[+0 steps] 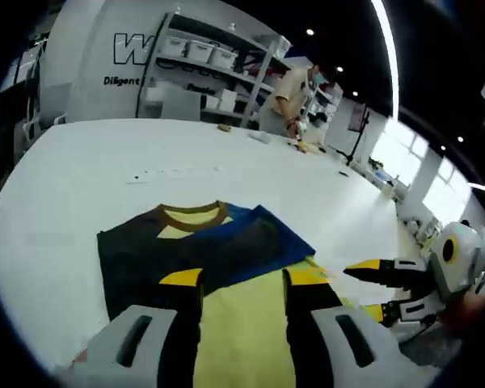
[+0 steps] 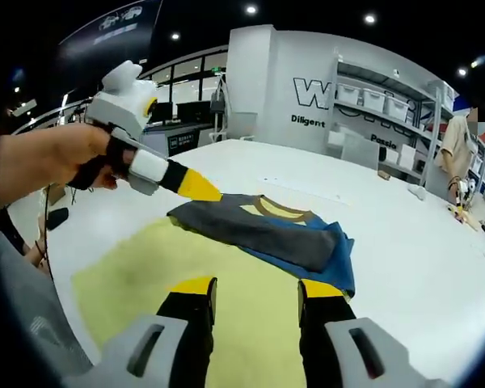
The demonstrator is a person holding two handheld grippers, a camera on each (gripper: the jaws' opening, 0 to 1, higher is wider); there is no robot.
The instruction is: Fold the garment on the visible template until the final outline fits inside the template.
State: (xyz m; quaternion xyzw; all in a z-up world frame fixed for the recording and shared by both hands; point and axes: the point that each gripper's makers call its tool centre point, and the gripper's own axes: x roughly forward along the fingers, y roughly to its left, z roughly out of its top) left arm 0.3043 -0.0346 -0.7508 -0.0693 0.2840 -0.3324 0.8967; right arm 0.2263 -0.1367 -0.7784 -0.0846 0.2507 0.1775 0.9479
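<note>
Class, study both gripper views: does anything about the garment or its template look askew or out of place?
Yes. The folded garment lies only partly on the yellow template, mostly beyond its far edge on the white table. Its blue layer sticks out unevenly past the dark fold.

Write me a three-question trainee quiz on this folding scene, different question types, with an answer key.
1. True or false: the garment lies wholly inside the yellow template.
2. Multiple choice: the garment's collar is A) brown, B) red, C) white.
3. Fill in: in the right gripper view, the left gripper hovers with its yellow tips near the garment's ____ edge.

Key:
1. False; part of it lies on the white table beyond the template.
2. A.
3. Near (the dark edge closest to the template).
</note>
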